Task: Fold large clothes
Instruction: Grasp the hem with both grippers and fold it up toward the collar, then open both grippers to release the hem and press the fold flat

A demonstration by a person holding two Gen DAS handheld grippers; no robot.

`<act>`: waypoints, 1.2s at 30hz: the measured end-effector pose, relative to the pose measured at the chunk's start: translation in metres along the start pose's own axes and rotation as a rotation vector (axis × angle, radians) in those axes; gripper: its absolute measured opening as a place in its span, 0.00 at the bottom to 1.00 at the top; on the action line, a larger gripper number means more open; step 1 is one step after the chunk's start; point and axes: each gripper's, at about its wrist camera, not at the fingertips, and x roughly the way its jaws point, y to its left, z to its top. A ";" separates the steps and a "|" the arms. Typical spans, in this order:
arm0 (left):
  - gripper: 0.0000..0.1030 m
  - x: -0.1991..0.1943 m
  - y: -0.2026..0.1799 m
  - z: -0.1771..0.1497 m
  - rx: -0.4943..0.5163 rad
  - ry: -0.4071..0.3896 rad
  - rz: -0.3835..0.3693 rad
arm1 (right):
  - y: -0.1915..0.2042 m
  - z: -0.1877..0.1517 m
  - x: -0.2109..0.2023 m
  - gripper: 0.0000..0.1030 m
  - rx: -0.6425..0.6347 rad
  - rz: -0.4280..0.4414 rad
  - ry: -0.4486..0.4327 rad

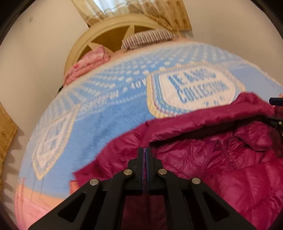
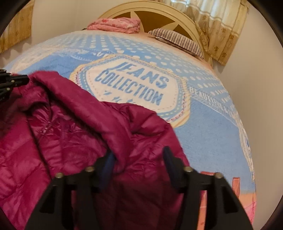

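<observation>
Magenta puffer jacket (image 2: 74, 134) rumpled on the near end of the blue "Jeans Collection" blanket (image 2: 203, 134). Left gripper (image 1: 145, 150) clamped tight on its edge fabric; right gripper (image 2: 138, 155) spread wide over a fold. Folded pink bedding (image 2: 115, 24) and striped pillow (image 2: 178, 39) back by the headboard (image 2: 146, 7).

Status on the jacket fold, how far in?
Early. Done: the magenta puffer jacket lies on the blue blanket, still rumpled, no clean fold visible. In hand: left claw is shut on the jacket's edge; right claw is open over the fabric. Left: essentially all the folding.
</observation>
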 end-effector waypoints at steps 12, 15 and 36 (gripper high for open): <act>0.03 0.014 0.072 0.036 -0.354 -0.010 -0.136 | -0.024 0.035 -0.026 0.68 0.228 0.039 -0.053; 0.47 0.024 0.066 0.047 -0.382 0.007 -0.152 | -0.009 0.050 -0.021 0.68 0.220 0.060 -0.064; 0.80 0.087 0.002 0.010 -0.242 0.161 0.063 | 0.034 0.038 0.045 0.68 0.278 0.039 0.068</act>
